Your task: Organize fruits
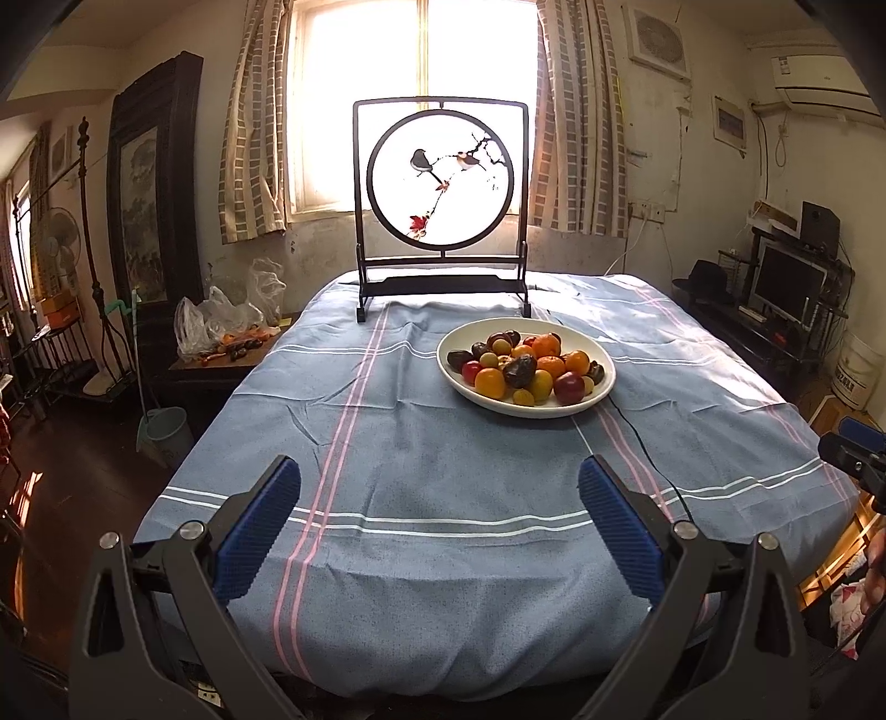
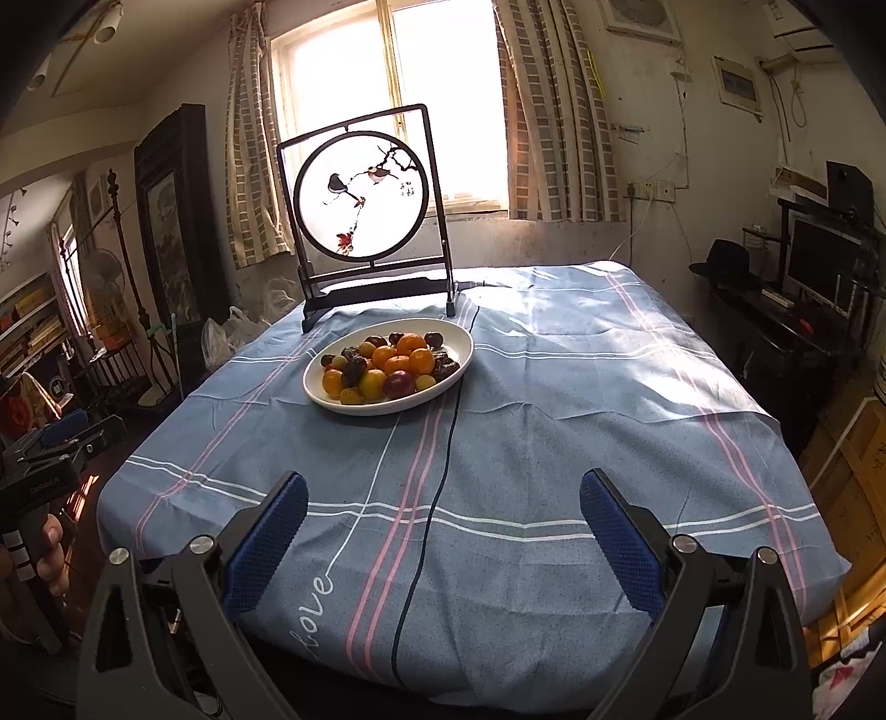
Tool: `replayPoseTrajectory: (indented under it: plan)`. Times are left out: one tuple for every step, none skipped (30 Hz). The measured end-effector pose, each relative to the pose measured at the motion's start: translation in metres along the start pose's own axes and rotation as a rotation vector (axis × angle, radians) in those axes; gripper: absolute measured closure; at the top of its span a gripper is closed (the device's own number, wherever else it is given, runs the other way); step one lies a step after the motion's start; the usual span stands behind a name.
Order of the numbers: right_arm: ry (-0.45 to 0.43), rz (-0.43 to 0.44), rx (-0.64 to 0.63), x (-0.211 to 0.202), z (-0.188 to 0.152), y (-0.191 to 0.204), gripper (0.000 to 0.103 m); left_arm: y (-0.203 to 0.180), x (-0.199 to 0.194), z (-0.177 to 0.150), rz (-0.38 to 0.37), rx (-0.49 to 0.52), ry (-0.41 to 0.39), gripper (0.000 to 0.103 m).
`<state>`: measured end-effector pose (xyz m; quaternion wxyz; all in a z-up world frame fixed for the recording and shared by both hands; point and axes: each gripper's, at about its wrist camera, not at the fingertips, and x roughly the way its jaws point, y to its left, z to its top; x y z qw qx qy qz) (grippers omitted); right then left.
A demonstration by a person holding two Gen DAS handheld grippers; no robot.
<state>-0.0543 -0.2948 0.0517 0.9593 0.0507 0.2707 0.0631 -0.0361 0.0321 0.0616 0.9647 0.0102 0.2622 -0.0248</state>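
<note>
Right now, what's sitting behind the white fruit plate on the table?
Behind the white plate stands a dark-framed round screen painted with two birds, on the blue striped tablecloth. Beyond it is the bright window. Whatever lies directly behind the screen's base is hidden.

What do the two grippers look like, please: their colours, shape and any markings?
Both grippers, left gripper and right gripper, have black angular arms with silver rivets and blue textured pads. Seen from the right camera, the left one's black handle carries faint lettering, too small to read.
</note>
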Motion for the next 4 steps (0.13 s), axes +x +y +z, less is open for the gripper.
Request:
replayPoseTrajectory:
  plan:
    - [0.0, 0.0, 0.001, 0.0003, -0.0002, -0.0005, 0.004, 0.0005, 0.0009, -0.0002, 0.001, -0.003, 0.005, 0.005]
    - [0.001, -0.001, 0.0, 0.0004, -0.0003, -0.0006, 0.004, 0.0011, 0.0012, -0.0005, 0.007, -0.002, 0.006, 0.005]
    - [0.001, -0.003, 0.001, 0.0003, -0.0005, -0.0011, 0.004, 0.0012, 0.0014, -0.0009, 0.014, 0.001, 0.005, 0.005]
    - [0.002, -0.004, 0.002, 0.0005, -0.0009, -0.0019, 0.004, 0.0009, 0.0013, -0.0014, 0.018, 0.006, 0.004, 0.005]
